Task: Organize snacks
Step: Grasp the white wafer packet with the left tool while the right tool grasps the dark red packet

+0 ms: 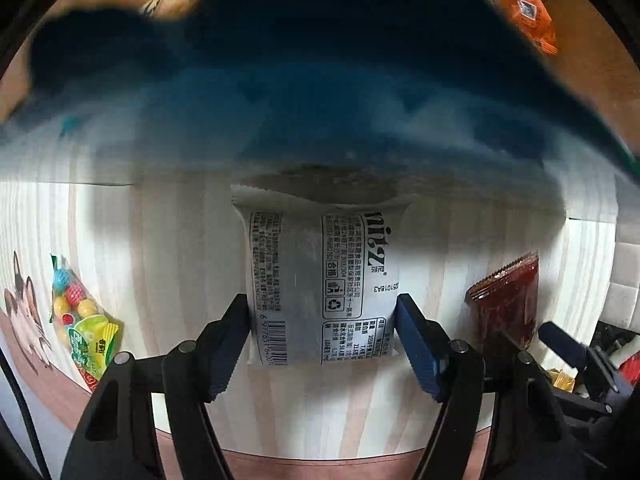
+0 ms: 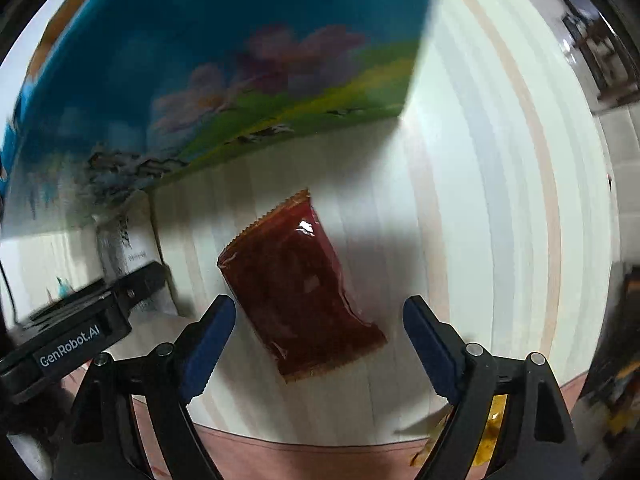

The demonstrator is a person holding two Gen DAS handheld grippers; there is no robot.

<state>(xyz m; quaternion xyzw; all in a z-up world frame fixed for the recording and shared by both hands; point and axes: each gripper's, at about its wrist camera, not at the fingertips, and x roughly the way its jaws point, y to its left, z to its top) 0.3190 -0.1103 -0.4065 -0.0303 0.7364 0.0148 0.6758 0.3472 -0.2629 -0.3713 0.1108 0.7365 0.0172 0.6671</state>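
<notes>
Left tool (image 1: 322,346): low over the desk, pointing forward along it; fingers apart, one on each side of the white packet, close to its edges; whether they touch it cannot be told.
White packet (image 1: 320,284): flat on the pale striped desk (image 1: 168,264), printed back up, its far end under the shadow of the blue box.
Right tool (image 2: 318,344): also low and level, fingers apart, holding nothing; the near end of the red packet lies between them.
Red packet (image 2: 298,288): flat on the desk, slanted, just right of the white packet and apart from it.
Candy bag (image 1: 82,316): far left near the desk's edge, with coloured sweets.
Blue box (image 2: 224,72): beyond both packets, its painted side close ahead.
Orange bag (image 1: 524,12): behind the box, upper right.
</notes>
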